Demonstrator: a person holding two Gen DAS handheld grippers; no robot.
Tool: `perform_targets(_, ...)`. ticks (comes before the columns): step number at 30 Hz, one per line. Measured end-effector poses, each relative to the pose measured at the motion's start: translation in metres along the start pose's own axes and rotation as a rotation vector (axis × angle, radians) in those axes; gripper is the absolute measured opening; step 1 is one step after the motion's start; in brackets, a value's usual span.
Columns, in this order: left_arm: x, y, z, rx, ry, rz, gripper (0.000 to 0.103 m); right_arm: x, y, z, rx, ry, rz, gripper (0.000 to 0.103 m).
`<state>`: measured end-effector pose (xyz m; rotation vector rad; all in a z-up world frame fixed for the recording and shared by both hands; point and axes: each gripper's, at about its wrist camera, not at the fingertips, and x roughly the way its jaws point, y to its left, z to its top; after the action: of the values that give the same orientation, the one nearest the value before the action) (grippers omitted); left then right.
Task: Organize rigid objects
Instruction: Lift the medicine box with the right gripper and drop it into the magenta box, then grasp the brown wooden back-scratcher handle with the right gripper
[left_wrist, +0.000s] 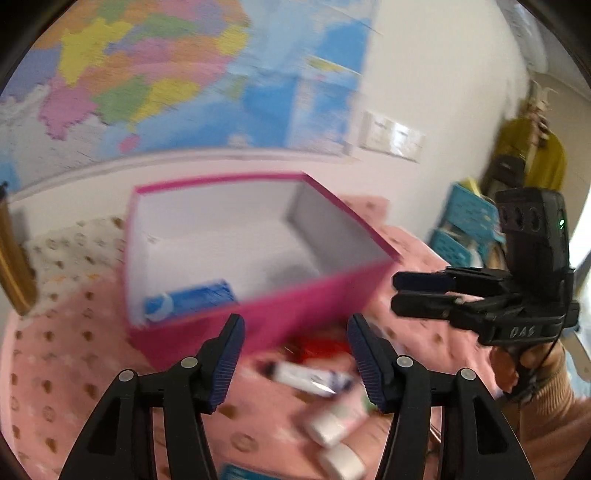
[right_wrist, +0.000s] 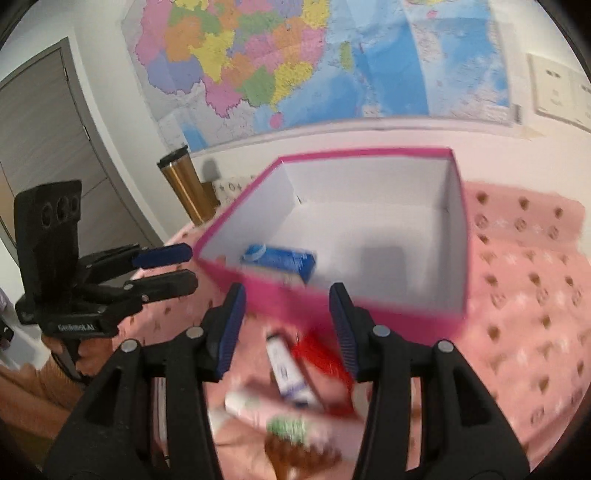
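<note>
So there's a pink box (left_wrist: 236, 258) with white insides sitting open on a tabletop covered in a pink patterned cloth (left_wrist: 48, 373), right under a big colourful wall map (right_wrist: 295, 59). Inside the box, in the near corner, a blue carton (right_wrist: 284, 262) is lying on its side, touching the front wall as far as I can make out. Just in front of the box there's a little heap of stuff on the cloth: a white tube with blue print (right_wrist: 290, 369), something red (right_wrist: 325, 354) right beside it, a pinkish tube with a white cap (left_wrist: 332, 421) and another white-capped one (left_wrist: 341, 461) next to that, plus a green-and-white thing (right_wrist: 291, 428) that's too blurry to name. The person has a gripper in each hand. The left gripper (left_wrist: 295, 354) hovers over the heap with its jaws partly open and nothing between them, the pads not touching anything. The right gripper (right_wrist: 288, 325) is the same deal, jaws partly apart and empty, the white tube showing in the gap below. The two grippers sit side by side, close but apart. A gold travel mug (right_wrist: 184, 184) stands off past the left end of the box by a grey door (right_wrist: 44, 140), and blue plastic baskets (left_wrist: 469, 225) sit off to the right.
</note>
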<state>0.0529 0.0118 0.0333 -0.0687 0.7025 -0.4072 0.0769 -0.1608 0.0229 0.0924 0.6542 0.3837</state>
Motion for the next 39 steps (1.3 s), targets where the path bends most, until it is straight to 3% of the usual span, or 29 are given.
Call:
perform_targets(5,0.02,-0.021,-0.025,0.01,0.08,-0.064,0.059,-0.01,0.001,-0.06,0.009,0.111,-0.047,0.049)
perform_targets(13,0.037,-0.041,-0.051,0.007,0.16,-0.082,0.059,-0.007,0.013,-0.113,0.031,0.211,-0.068,0.047)
perform_targets(15,0.035,-0.044,-0.055,0.004,0.162,-0.08,0.059,-0.002,0.017,-0.118,0.012,0.217,-0.084,0.041)
perform_targets(24,0.029,-0.043,-0.066,-0.01,0.173,-0.065,0.059,0.008,0.024,-0.117,-0.035,0.178,-0.182,0.04)
perform_targets(28,0.031,-0.047,-0.071,-0.011,0.189,-0.078,0.059,0.004,0.016,-0.116,0.009,0.157,-0.194,0.027)
perform_targets(34,0.036,-0.066,-0.075,0.024,0.205,-0.139,0.059,-0.011,-0.01,-0.118,0.151,0.106,-0.125,0.021)
perform_targets(39,0.05,-0.085,-0.077,0.064,0.236,-0.223,0.059,-0.017,-0.016,-0.112,0.181,0.066,-0.066,0.018)
